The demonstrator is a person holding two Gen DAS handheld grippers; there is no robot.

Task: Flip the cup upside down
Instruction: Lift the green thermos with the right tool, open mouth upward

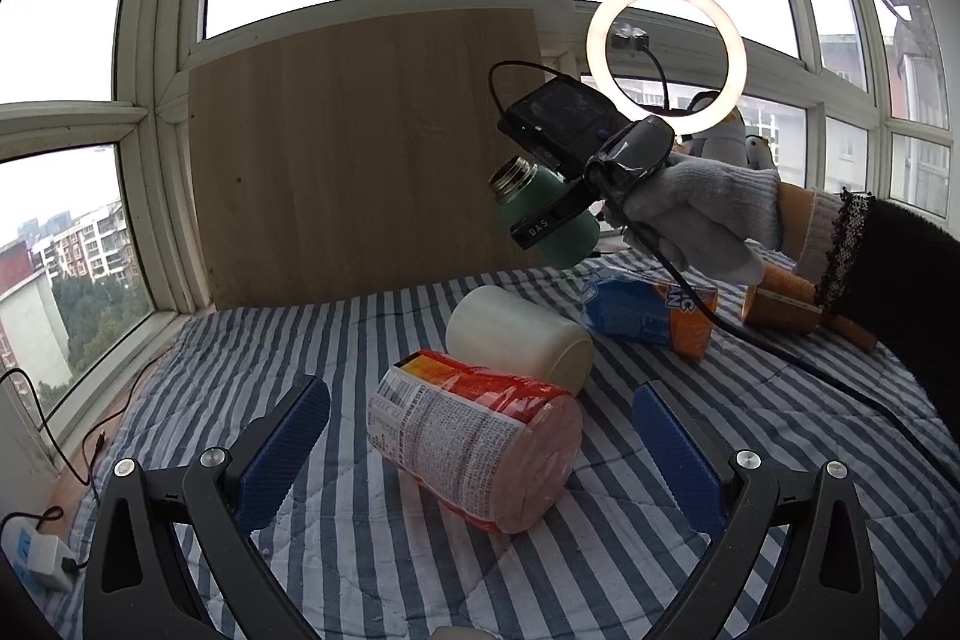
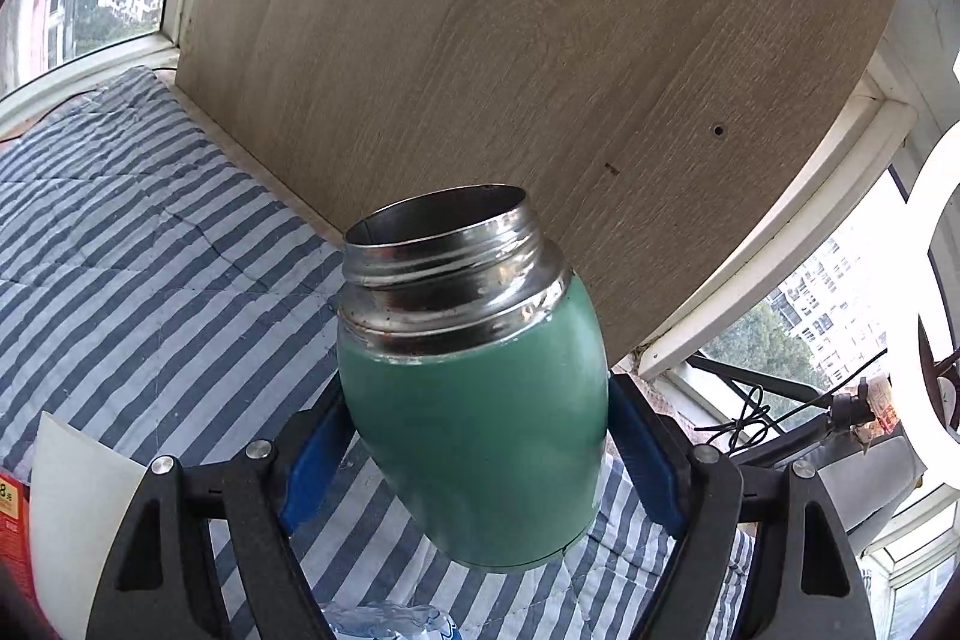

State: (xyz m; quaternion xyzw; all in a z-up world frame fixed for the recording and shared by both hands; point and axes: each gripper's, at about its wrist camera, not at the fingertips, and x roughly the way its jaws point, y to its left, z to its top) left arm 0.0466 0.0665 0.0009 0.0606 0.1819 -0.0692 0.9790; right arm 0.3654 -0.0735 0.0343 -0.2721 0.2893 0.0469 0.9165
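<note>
You had the right gripper (image 2: 480, 454) clamped across the belly of the green cup (image 2: 474, 400), its blue pads (image 2: 315, 454) pressing either flank, and the cup hung in the air above the striped quilt (image 2: 132, 244), tilted with the steel mouth pointing up and away from the gripper toward the wooden board (image 2: 540, 40); gripping at the widest part probably kept it from slipping through a turn. Your left gripper (image 1: 480, 451) sat with jaws spread and nothing between them, low over the quilt, the printed canister (image 1: 474, 442) lying just ahead and a white cup (image 1: 519, 337) on its side beyond. Judged from the tilt, the inversion was not finished.
</note>
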